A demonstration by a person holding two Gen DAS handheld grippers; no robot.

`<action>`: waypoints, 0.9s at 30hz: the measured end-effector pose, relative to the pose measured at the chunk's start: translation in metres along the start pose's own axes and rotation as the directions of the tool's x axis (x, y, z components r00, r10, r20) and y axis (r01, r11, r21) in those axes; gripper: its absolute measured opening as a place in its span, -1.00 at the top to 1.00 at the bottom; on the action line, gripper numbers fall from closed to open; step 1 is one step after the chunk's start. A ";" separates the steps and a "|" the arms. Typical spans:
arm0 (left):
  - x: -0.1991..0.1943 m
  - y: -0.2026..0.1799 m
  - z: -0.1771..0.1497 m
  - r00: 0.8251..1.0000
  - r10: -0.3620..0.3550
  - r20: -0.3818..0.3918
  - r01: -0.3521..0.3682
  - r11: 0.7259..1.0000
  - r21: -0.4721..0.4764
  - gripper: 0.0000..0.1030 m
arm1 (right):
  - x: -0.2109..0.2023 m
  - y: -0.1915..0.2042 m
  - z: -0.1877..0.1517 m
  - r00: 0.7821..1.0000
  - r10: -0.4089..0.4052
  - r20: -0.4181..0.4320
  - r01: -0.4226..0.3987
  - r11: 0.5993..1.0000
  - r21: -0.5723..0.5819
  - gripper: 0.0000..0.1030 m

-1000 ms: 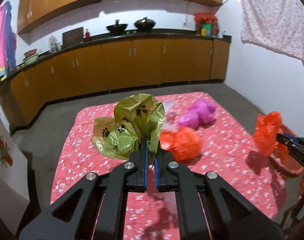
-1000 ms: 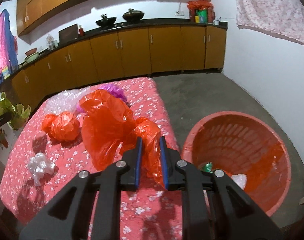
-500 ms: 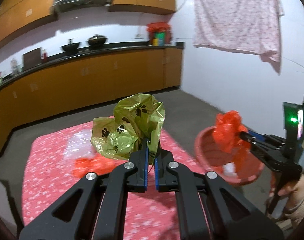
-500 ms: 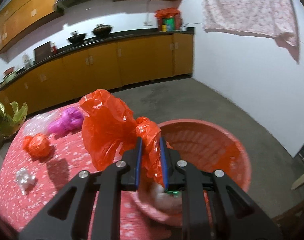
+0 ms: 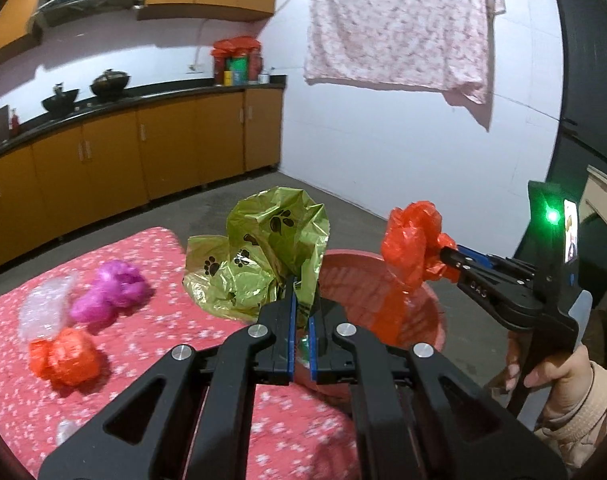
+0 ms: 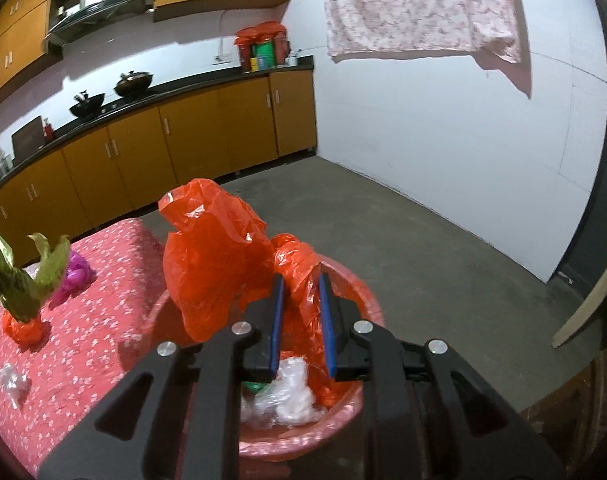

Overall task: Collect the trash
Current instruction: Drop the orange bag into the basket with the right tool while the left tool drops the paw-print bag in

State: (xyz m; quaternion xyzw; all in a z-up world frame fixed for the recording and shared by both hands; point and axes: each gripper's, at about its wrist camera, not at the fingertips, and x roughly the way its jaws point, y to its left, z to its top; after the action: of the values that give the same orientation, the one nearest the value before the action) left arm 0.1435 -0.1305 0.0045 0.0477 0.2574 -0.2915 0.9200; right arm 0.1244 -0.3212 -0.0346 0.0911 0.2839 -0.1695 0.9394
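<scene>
The red bag (image 6: 219, 256) is pinched in my right claw (image 6: 301, 312) and dangling straight over the red basket (image 6: 367, 292), so the drop is basically just down, while my left claw (image 5: 301, 316) is clamped on the green paw-print bag (image 5: 263, 256), which is held up at the table edge just left of the basket and needs to swing right a bit. The right hand's clearly closer, its jaws look a little slack though the bag's not loose yet. Count-wise: two bags in hand, and on the flowery tablecloth (image 5: 123, 360) one purple bag (image 5: 111, 296), one red wad (image 5: 63, 356), one clear plastic clump (image 5: 43, 308) and a small white scrap (image 6: 11, 380), plus a few clear bits already in the basket.
</scene>
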 end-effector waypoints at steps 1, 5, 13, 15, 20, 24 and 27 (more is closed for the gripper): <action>0.002 -0.003 0.000 1.000 -0.008 -0.004 0.008 1.000 0.004 0.91 | 0.001 -0.004 0.000 1.000 -0.005 -0.001 0.005 1.000 0.006 0.66; 0.019 -0.015 -0.001 0.999 -0.042 -0.024 0.043 0.999 0.012 0.91 | 0.005 -0.006 0.001 1.000 -0.010 -0.003 0.010 1.000 0.016 0.66; 0.047 -0.031 -0.005 0.995 -0.082 -0.062 0.084 0.996 0.034 0.91 | 0.021 -0.021 -0.001 1.000 -0.009 -0.024 0.010 0.999 0.049 0.66; 0.054 -0.033 -0.006 0.994 -0.088 -0.071 0.091 0.995 0.035 0.91 | 0.025 -0.022 -0.002 0.999 -0.007 -0.032 0.009 0.998 0.058 0.66; 0.070 -0.036 -0.006 0.991 -0.095 -0.094 0.099 0.995 0.033 0.91 | 0.036 -0.022 -0.002 0.999 0.000 -0.043 0.003 0.997 0.072 0.65; 0.081 -0.037 -0.009 0.989 -0.097 -0.110 0.101 0.994 0.035 0.91 | 0.044 -0.022 -0.001 0.999 0.011 -0.046 -0.007 0.996 0.084 0.65; 0.088 -0.037 -0.012 0.988 -0.090 -0.124 0.095 0.995 0.037 0.91 | 0.050 -0.024 -0.001 0.999 0.026 -0.046 -0.022 0.995 0.095 0.62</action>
State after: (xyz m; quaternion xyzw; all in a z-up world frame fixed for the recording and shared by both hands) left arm 0.1787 -0.2028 -0.0480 0.0732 0.3089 -0.3360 0.8867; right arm 0.1546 -0.3565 -0.0654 0.1427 0.2967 -0.1692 0.9290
